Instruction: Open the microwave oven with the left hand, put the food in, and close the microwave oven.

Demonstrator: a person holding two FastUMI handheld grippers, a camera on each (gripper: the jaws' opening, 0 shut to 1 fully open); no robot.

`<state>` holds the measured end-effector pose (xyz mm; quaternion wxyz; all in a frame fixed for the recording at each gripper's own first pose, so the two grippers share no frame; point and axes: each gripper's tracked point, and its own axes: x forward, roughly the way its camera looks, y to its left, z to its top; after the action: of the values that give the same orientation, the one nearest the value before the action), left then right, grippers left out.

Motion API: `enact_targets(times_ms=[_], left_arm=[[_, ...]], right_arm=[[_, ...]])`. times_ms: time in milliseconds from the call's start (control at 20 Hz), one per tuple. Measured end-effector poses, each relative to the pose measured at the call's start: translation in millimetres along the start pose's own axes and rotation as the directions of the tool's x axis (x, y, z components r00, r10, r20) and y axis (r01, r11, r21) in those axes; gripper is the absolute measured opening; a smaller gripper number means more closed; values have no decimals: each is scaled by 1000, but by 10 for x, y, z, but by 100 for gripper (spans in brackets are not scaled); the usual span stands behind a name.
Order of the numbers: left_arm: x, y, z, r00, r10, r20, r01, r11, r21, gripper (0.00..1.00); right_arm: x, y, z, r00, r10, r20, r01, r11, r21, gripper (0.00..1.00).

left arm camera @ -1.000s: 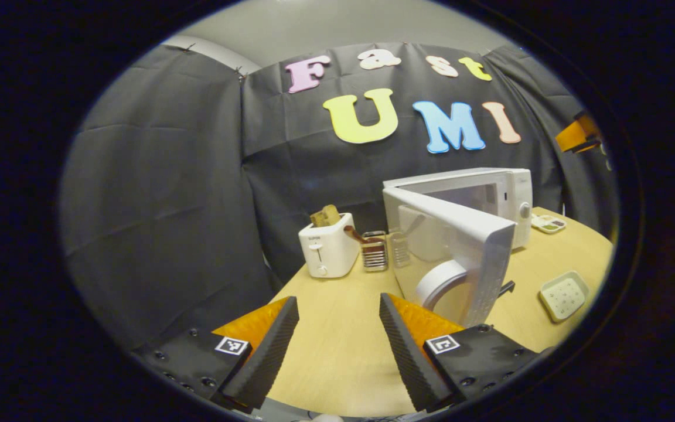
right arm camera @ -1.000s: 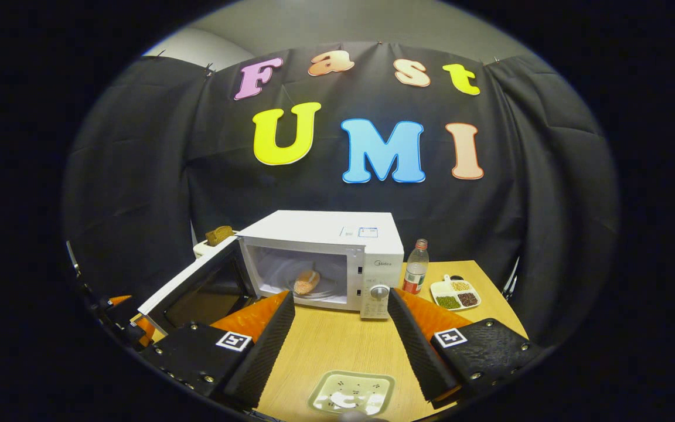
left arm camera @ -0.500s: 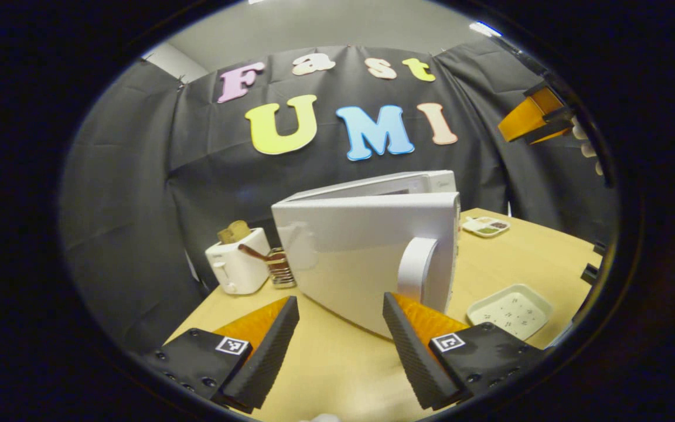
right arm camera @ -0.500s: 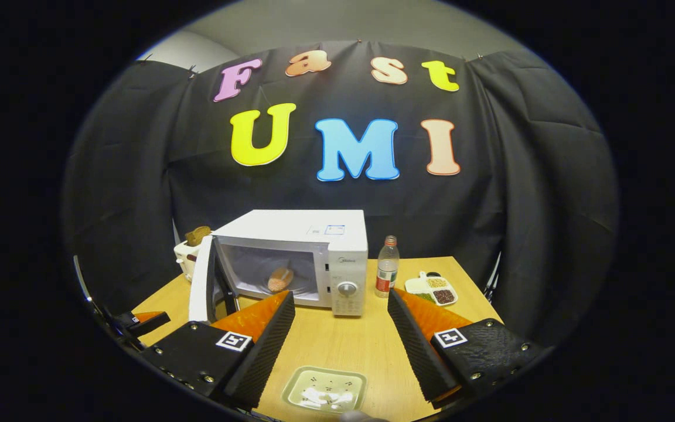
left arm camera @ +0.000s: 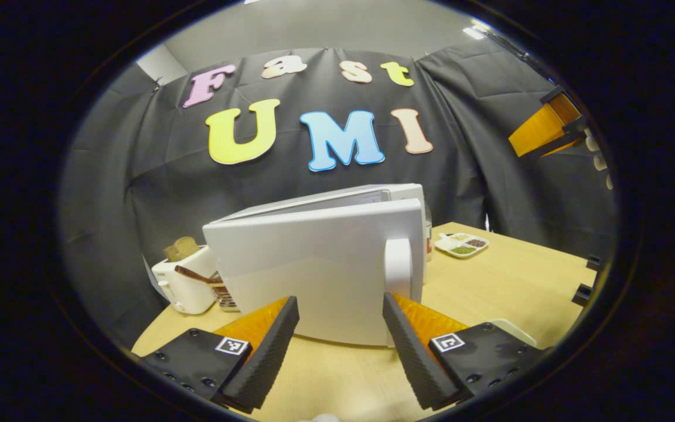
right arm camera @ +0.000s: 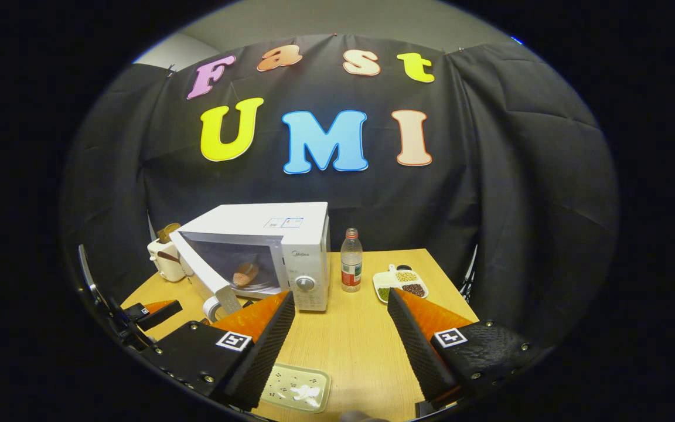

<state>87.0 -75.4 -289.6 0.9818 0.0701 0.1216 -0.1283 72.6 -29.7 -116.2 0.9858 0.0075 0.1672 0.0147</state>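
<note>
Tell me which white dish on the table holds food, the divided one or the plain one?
The divided dish beside the bottle holds food in its compartments; the plain dish at the near edge appears empty.

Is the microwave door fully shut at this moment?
No: in the right gripper view the microwave door stands ajar, with the food visible inside.

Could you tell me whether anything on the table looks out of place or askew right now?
Only the microwave door: it hangs partly open with the food already inside the microwave. Nothing looks spilled or damaged.

Orange-black hand-held gripper (left arm camera: 337, 346), ribbed pads (left arm camera: 267, 351)
</note>
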Motion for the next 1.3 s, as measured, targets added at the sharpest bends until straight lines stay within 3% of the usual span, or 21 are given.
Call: enact_targets(times_ms=[200, 400, 500, 650, 800, 950, 1000, 1150, 1300], left_arm=[[325, -40, -83, 1000, 13, -10, -13, 1000, 7, 96], [659, -86, 42, 1000, 17, 5, -17, 1000, -8, 100], [849, -131, 50, 1000, 21, 3, -21, 1000, 12, 95], [972, -310, 62, 1000, -6, 7, 7, 1000, -25, 94], [1165, -381, 48, 1000, -9, 1, 9, 1000, 12, 99], [1327, -280, 20, 1000, 31, -7, -31, 1000, 2, 99], [1356, -274, 30, 999, 36, -4, -36, 999, -21, 95], [1519, -251, 88, 998, 58, 1, -58, 998, -21, 99], [1610, -368, 74, 999, 38, -4, -38, 999, -36, 95]], right_arm=[[101, -194, -27, 1000, -27, -11, 27, 1000, 15, 97], [205, -305, -66, 999, -39, -27, 40, 999, 22, 98], [292, -338, -110, 999, -40, -36, 41, 999, 30, 98], [348, -360, -86, 999, -39, -35, 40, 999, 34, 98], [395, -451, -104, 998, -45, -40, 46, 999, 24, 98], [440, -507, -117, 998, -45, -46, 46, 998, 30, 98], [462, -527, -129, 998, -47, -48, 49, 999, 25, 98], [503, -551, -139, 998, -43, -52, 44, 999, 31, 98], [541, -571, -153, 998, -40, -56, 42, 999, 31, 98]])
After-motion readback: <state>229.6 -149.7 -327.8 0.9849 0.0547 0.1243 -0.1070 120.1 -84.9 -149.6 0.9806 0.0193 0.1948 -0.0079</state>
